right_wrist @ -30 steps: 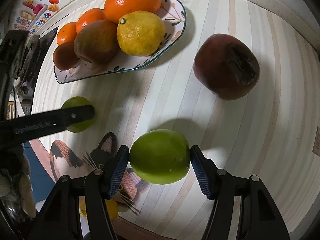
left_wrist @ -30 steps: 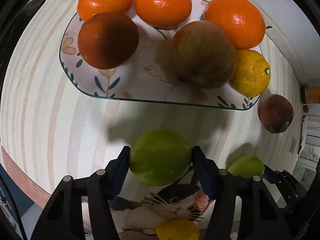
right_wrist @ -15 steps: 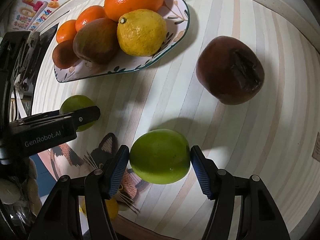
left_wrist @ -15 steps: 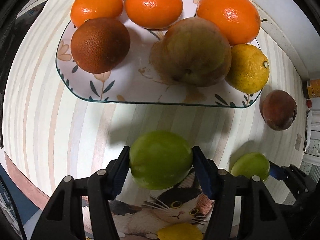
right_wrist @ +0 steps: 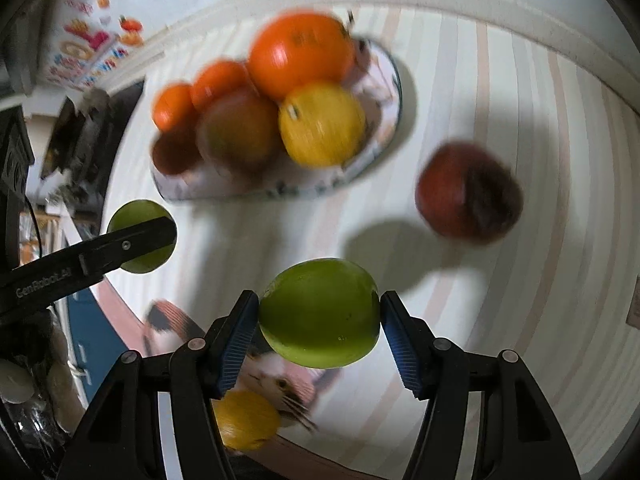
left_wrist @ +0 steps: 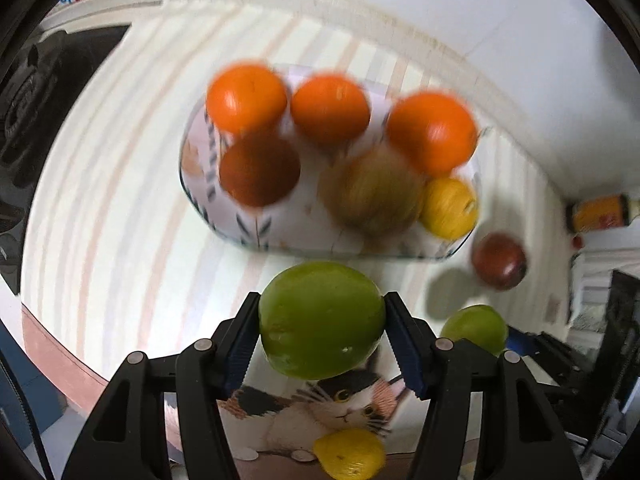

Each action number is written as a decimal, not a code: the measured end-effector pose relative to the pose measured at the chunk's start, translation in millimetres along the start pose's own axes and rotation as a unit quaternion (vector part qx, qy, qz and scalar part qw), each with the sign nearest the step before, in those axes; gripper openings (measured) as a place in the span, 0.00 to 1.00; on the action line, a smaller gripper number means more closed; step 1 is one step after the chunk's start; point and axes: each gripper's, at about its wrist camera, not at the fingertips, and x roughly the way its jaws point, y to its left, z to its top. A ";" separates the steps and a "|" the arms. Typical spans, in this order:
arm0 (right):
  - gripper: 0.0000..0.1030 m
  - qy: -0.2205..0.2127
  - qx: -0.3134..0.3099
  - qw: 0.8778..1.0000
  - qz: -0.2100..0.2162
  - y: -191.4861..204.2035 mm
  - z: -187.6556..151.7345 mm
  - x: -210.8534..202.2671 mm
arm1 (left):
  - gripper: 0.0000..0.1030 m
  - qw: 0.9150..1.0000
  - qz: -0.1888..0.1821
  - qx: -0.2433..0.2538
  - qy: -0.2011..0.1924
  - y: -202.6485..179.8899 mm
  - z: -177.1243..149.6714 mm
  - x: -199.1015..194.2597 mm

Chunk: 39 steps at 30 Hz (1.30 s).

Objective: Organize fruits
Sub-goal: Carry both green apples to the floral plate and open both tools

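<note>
My left gripper is shut on a green fruit and holds it above the striped table, short of the floral plate. My right gripper is shut on a second green fruit, also lifted. The plate holds several fruits: oranges, a dark orange, a brownish pear-like fruit and a yellow lemon. The plate also shows in the right wrist view. The left gripper's fruit appears in the right wrist view.
A dark red fruit lies on the table right of the plate. A cat-picture mat with a small yellow fruit lies at the near edge. An orange container stands at the far right by the wall.
Both grippers have risen and pulled back with their green fruits; the plate and table now look smaller and farther away. The views are motion-blurred.
</note>
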 end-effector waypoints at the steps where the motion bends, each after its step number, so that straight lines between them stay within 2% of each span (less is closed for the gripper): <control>1: 0.63 -0.007 0.003 1.000 0.005 1.3 5.0 -5.5 | 0.57 1.000 -0.005 -0.001 -0.006 -1.2 6.1 -7.0; 7: 0.63 -0.058 0.040 0.997 0.007 -10.3 55.1 -31.4 | 0.57 0.999 0.004 -0.003 -0.043 -4.2 58.4 -30.4; 10: 0.63 -0.072 0.047 0.996 -0.009 -18.6 82.2 -31.3 | 0.57 0.999 0.016 -0.001 -0.036 -3.1 90.8 -18.7; 14: 0.63 -0.080 0.038 0.995 -0.042 -29.1 109.9 -25.7 | 0.57 0.999 0.036 0.004 -0.017 -8.4 109.8 4.6; 23: 0.63 -0.062 0.012 0.995 -0.084 -29.2 126.6 8.0 | 0.57 0.998 0.051 0.022 0.007 -13.6 116.6 27.4; 28: 0.63 -0.060 0.019 0.995 -0.076 -30.4 124.9 12.6 | 0.57 0.998 0.050 0.020 0.032 -9.8 111.1 34.4; 30: 0.64 -0.059 0.023 0.995 -0.072 -31.6 124.2 12.8 | 0.57 0.997 0.062 0.027 0.022 -10.3 108.1 33.7; 34: 0.64 -0.063 0.033 0.995 -0.064 -34.3 126.7 12.9 | 0.57 0.997 0.065 0.020 0.036 -9.8 109.9 35.4; 39: 0.69 -0.060 0.053 0.996 -0.030 -44.1 127.3 13.5 | 0.60 0.998 0.045 -0.009 0.034 -3.8 112.3 29.7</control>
